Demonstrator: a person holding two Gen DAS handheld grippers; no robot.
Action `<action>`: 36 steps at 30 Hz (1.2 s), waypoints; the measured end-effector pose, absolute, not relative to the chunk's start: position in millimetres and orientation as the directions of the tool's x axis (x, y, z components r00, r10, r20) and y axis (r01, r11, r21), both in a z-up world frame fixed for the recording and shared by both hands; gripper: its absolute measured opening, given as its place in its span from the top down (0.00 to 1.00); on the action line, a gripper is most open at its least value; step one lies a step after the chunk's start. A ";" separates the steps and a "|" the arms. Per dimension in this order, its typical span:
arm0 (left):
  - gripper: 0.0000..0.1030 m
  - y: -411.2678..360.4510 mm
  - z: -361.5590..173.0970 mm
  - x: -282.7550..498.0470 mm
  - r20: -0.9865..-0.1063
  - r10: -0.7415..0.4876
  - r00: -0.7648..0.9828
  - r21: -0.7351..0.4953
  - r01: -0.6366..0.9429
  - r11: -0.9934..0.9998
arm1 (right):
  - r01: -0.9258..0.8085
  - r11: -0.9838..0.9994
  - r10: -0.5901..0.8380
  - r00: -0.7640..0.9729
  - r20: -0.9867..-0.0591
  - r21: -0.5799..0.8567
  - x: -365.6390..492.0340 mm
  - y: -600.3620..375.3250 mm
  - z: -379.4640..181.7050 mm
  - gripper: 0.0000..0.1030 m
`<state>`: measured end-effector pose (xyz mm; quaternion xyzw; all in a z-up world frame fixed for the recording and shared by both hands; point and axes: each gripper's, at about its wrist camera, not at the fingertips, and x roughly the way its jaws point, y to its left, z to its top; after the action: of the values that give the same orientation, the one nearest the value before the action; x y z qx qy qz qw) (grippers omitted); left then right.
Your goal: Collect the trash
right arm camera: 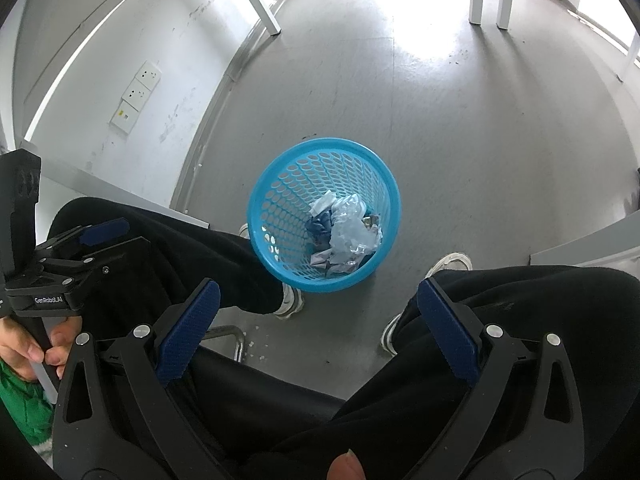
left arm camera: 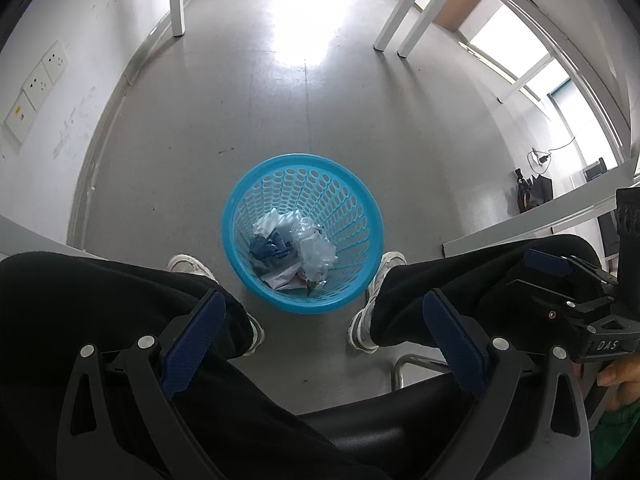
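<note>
We look down on a grey floor with white table legs at its far edge, and our own black-trousered legs spread either side of a blue perforated wastebasket. It stands upright on the floor between our sneakers, its long axis vertical and its mouth pointing up toward us. Inside lies the trash — crumpled clear plastic, scraps of white paper and something dark blue, all at the bottom.

Our left gripper hangs above the knees with its blue-padded fingers spread wide and nothing between them; our right gripper is likewise wide apart and empty (each shows at the edge of the other's view, gripped by a hand).

No loose litter shows on the visible floor, so we judge this a pause between pieces or the close of the job. The next move calls for finding another piece outside these views, or confirming none remains.
</note>
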<state>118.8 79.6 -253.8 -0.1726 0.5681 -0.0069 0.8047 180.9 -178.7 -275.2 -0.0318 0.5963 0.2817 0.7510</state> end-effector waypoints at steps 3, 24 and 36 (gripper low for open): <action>0.06 79.5 -257.3 117.9 -0.913 -0.205 0.352 -0.283 -0.185 0.941 | -0.461 0.839 0.385 0.128 -0.914 0.289 180.3 -178.5 -275.5 0.08; 0.06 77.9 -257.1 118.6 -0.915 -0.204 0.349 -0.282 -0.188 0.941 | -0.464 0.839 0.379 0.121 -0.918 0.286 176.1 -173.9 -276.7 0.08; 0.06 77.5 -256.7 119.2 -0.915 -0.204 0.349 -0.282 -0.189 0.941 | -0.464 0.839 0.377 0.120 -0.918 0.284 175.0 -174.2 -278.0 0.08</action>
<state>119.2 77.5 -256.7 -0.1722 0.5706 -0.0045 0.8030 175.0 -174.2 -278.0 -0.0362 0.6008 0.2816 0.7473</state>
